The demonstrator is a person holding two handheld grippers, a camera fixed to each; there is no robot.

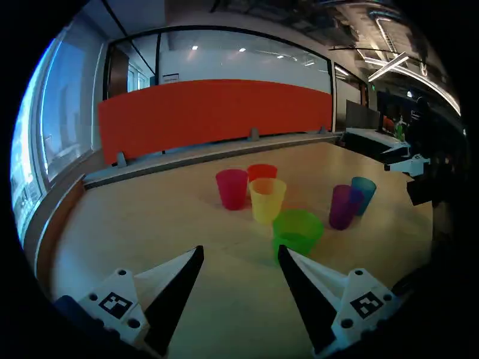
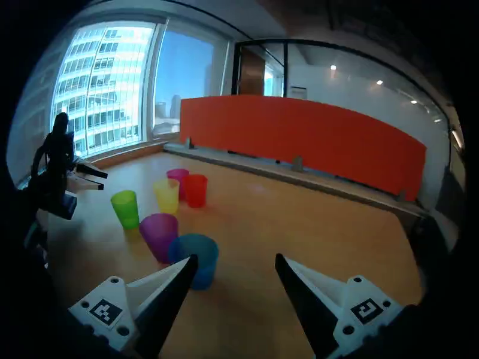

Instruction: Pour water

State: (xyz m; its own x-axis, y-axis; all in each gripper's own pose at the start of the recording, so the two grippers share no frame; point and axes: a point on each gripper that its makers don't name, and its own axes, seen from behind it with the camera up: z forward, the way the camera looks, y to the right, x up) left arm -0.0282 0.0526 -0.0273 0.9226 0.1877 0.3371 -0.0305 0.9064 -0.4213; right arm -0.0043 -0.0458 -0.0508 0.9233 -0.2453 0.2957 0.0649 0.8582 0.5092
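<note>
- Wooden table (image 1: 149,221) carries 6 translucent plastic cups, all upright with the open end up. I cannot tell whether any of them holds water.
- Left gripper view, from left to right:
  - The pink cup (image 1: 232,188) comes first, with the red cup (image 1: 262,172) just behind it.
  - The yellow cup (image 1: 267,199) stands in front of the red one.
  - The green cup (image 1: 296,230) is nearest the camera.
  - The purple cup (image 1: 344,206) follows, with the blue cup (image 1: 363,192) just behind its right side.
- Pink, red and yellow stand close together as 1 cluster, and purple and blue make a pair a little apart to the right.
- The left gripper (image 1: 239,248) hangs over the table with its 2 fingers spread apart and nothing between them. The green cup sits just beyond the tip of its right finger.
- An orange partition (image 1: 215,113) runs along the far edge of the table, with glass walls behind it.
- Right gripper view, from left to right:
  - The left gripper shows far off at the left edge, near the green cup.
  - Green, yellow, pink and red cups follow.
  - Purple and blue are closest to the camera.
- The right gripper (image 2: 236,257) also has its 2 fingers spread wide and empty. The blue cup stands just past its left fingertip.
- Tall windows (image 2: 102,84) fill the wall at the left of this view.
</note>
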